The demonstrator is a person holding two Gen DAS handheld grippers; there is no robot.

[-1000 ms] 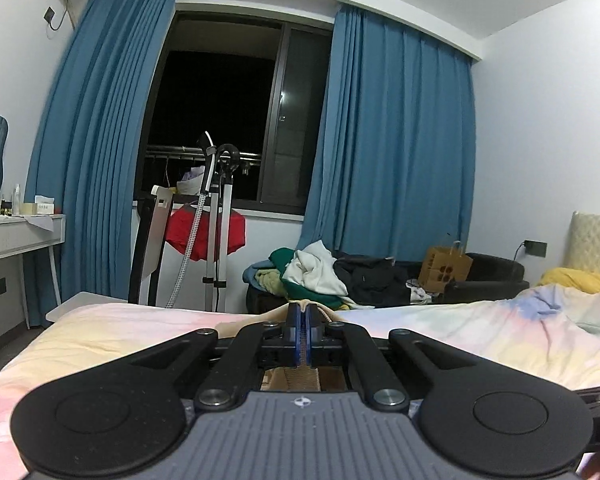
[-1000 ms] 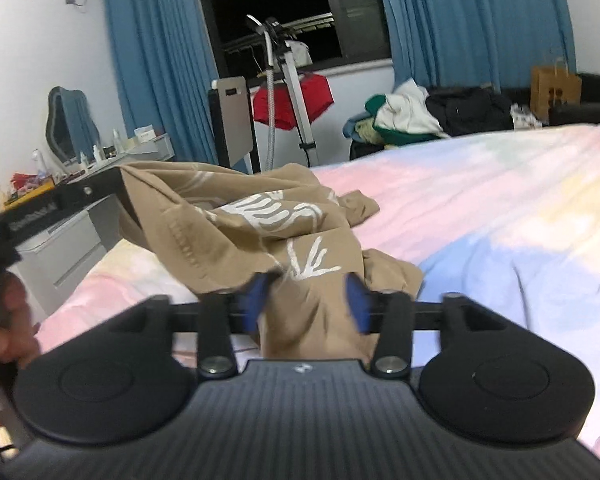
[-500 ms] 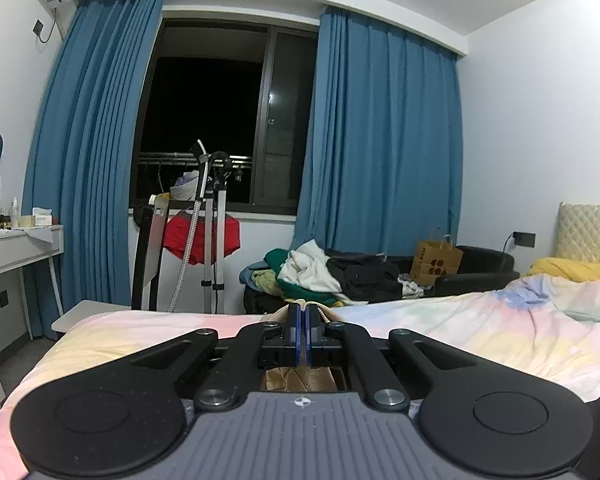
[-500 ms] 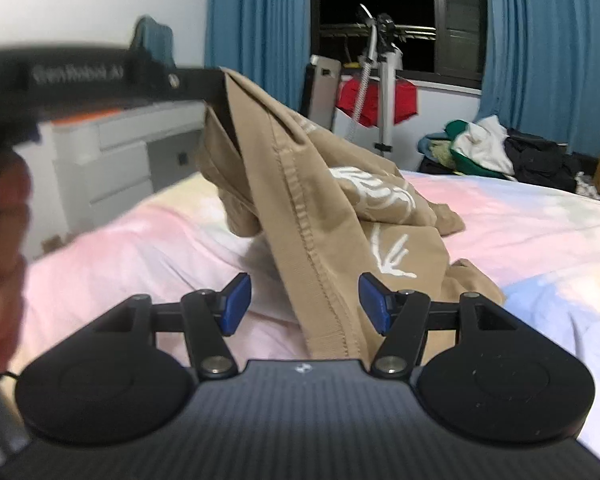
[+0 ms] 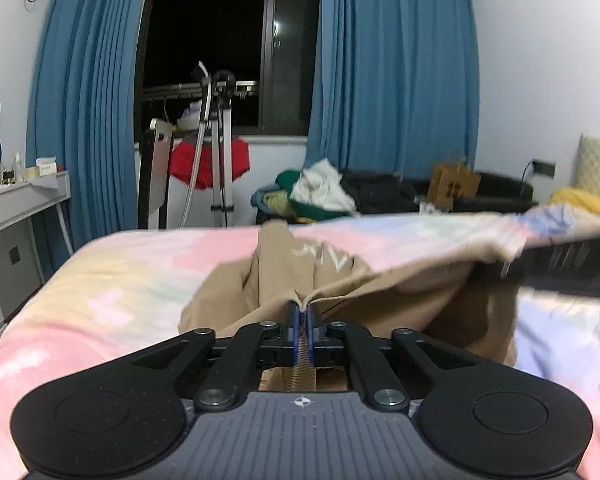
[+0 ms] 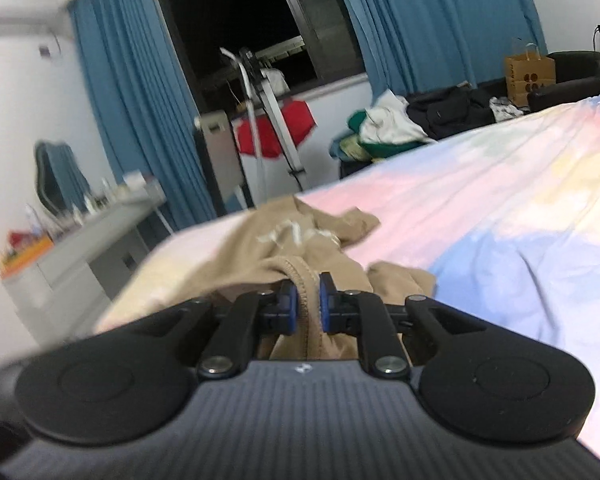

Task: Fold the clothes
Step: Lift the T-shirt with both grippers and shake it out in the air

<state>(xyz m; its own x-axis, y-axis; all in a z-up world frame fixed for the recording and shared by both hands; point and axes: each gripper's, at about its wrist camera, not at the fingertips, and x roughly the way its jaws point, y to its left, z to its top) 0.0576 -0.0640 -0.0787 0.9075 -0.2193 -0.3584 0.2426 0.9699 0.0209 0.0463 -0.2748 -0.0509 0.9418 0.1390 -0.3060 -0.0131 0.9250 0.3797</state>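
Observation:
A tan garment (image 5: 276,276) with a white print lies bunched on the pastel bed sheet (image 5: 140,272). My left gripper (image 5: 302,314) is shut on a fold of its edge, low over the bed. From there the cloth stretches right to the blurred black body of the other gripper (image 5: 572,268). In the right wrist view the right gripper (image 6: 308,306) is shut on the stitched hem of the tan garment (image 6: 260,252). Its blue pads stand narrowly apart with the thick hem between them. The rest of the cloth trails away over the sheet (image 6: 500,208).
Beyond the bed's far edge stand a dark sofa with a clothes pile (image 5: 320,192) and a paper bag (image 5: 454,184). A stand with red cloth (image 5: 216,160) is by the window. A grey dresser (image 5: 16,208) is left, a yellow pillow (image 5: 580,200) right.
The right gripper was open around the hanging hem and has now shut on it. The left gripper has come down toward the bed with the garment, which now stretches between both grippers.

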